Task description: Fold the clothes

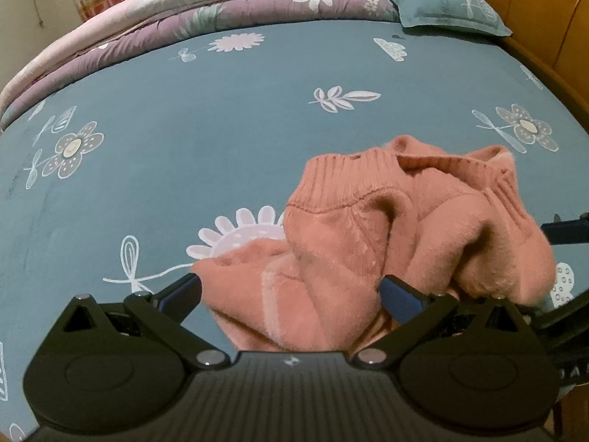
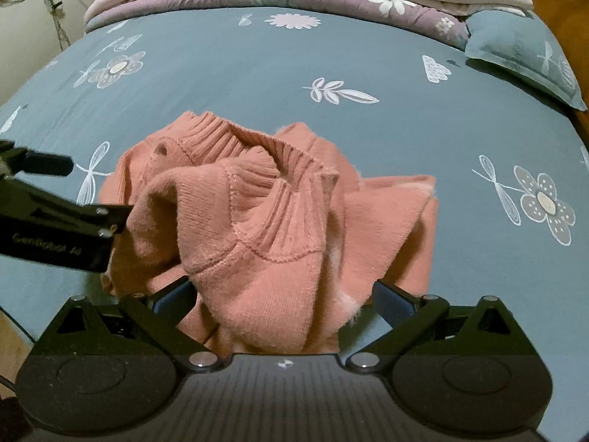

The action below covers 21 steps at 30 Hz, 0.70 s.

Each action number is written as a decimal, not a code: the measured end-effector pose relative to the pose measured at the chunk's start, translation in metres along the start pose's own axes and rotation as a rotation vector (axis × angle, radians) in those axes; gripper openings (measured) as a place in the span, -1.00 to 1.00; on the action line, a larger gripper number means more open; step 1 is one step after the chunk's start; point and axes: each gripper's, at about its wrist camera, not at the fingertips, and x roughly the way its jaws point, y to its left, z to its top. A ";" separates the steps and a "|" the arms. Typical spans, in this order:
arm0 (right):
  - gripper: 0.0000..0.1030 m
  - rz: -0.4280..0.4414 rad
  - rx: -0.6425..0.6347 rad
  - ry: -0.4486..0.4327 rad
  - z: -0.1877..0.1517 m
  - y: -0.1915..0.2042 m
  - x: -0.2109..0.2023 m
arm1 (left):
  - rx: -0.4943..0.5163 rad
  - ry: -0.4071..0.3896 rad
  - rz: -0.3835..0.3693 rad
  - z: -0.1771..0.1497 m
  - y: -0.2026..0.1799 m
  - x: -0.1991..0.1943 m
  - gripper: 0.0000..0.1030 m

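A crumpled salmon-pink knit sweater (image 1: 368, 228) lies in a heap on the blue flowered bed sheet (image 1: 184, 147), its ribbed collar and cuffs turned up. My left gripper (image 1: 291, 285) is open, and the near part of the heap lies between its blue pads. My right gripper (image 2: 283, 289) is also open, its fingers set either side of the sweater (image 2: 257, 228). In the right wrist view the left gripper (image 2: 84, 191) comes in from the left, with one finger against the sweater's edge. The right gripper's finger (image 1: 567, 232) shows at the right edge of the left wrist view.
Folded pink and purple quilts (image 1: 221, 3) are stacked along the far side of the bed. A blue pillow (image 2: 522, 55) lies at the far right, with a wooden bed frame (image 1: 545, 11) behind it. Bare sheet (image 2: 257, 59) stretches beyond the sweater.
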 end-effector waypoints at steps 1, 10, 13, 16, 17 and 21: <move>1.00 -0.008 -0.004 0.001 0.000 0.000 0.001 | -0.002 0.002 -0.003 0.000 0.000 0.002 0.99; 1.00 -0.047 -0.008 -0.023 0.003 -0.006 -0.003 | 0.021 -0.015 -0.001 0.004 0.010 0.007 0.99; 1.00 -0.052 0.003 -0.042 0.005 -0.013 -0.005 | 0.033 -0.021 -0.003 0.004 0.012 0.008 1.00; 1.00 -0.029 0.009 -0.043 0.004 -0.016 -0.002 | 0.061 -0.010 -0.011 -0.001 0.009 0.013 1.00; 1.00 -0.024 0.003 -0.044 0.003 -0.015 -0.001 | 0.081 -0.004 -0.005 -0.003 0.006 0.016 1.00; 1.00 -0.024 -0.071 -0.062 0.001 -0.008 0.005 | 0.113 -0.006 -0.015 -0.010 0.002 0.027 1.00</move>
